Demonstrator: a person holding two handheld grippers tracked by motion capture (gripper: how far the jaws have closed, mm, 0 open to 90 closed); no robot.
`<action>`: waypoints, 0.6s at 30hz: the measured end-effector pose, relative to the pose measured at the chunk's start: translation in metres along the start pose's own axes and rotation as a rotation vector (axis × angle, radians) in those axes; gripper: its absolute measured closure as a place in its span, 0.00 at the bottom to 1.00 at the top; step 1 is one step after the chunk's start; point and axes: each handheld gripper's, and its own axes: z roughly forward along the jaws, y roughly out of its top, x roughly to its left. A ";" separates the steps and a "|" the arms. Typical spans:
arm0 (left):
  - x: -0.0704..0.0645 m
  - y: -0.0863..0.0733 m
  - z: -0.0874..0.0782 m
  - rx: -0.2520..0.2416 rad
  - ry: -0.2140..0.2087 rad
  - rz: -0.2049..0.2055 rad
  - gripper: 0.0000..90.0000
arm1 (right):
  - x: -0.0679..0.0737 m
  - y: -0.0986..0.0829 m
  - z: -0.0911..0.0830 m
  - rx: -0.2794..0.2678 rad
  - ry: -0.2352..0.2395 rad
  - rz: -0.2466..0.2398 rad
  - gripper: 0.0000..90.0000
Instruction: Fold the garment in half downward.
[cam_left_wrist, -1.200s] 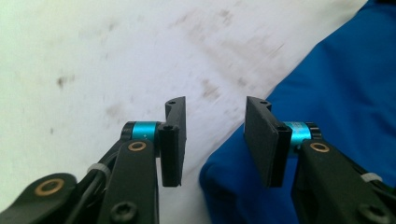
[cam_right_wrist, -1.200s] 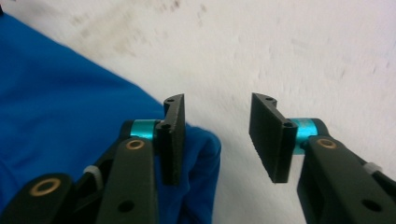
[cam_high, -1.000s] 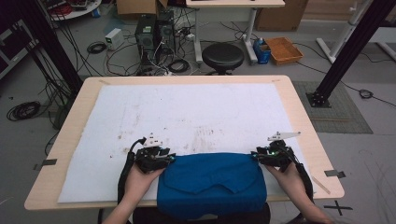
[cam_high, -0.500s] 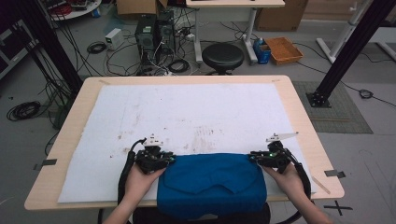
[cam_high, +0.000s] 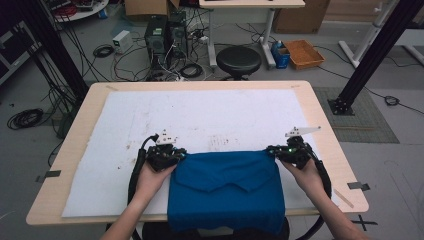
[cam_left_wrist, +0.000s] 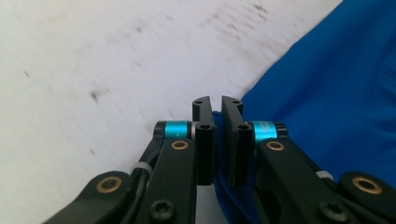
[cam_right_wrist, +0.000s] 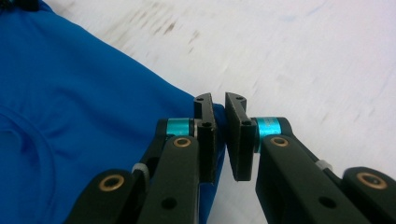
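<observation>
From the high view, the blue cloth (cam_high: 225, 192) lay on the white sheet (cam_high: 210, 117) at the near edge of the surface (cam_high: 325, 125), its lower part hanging over that edge. My left gripper (cam_high: 172, 154) sat at the cloth's far left corner, my right gripper (cam_high: 278, 151) at its far right corner.

In the left gripper view, my left gripper (cam_left_wrist: 217, 122) was clamped on the cloth's (cam_left_wrist: 327, 88) corner.

In the right gripper view, my right gripper (cam_right_wrist: 218, 122) pinched the cloth's (cam_right_wrist: 79, 102) corner too.

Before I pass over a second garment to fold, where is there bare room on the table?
The white sheet beyond the folded blue cloth lies bare to the far edge. The near edge is crowded: cloth, left gripper, right gripper.
</observation>
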 end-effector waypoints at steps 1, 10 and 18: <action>0.004 0.004 0.002 0.001 0.008 0.000 0.93 | -0.002 0.006 0.001 -0.005 -0.013 -0.005 0.93; 0.039 0.028 0.031 0.013 0.026 -0.023 0.93 | -0.029 0.037 0.027 0.003 -0.073 -0.037 0.93; 0.056 0.040 0.049 0.011 0.046 0.006 0.93 | -0.045 0.049 0.043 0.014 -0.105 -0.050 0.93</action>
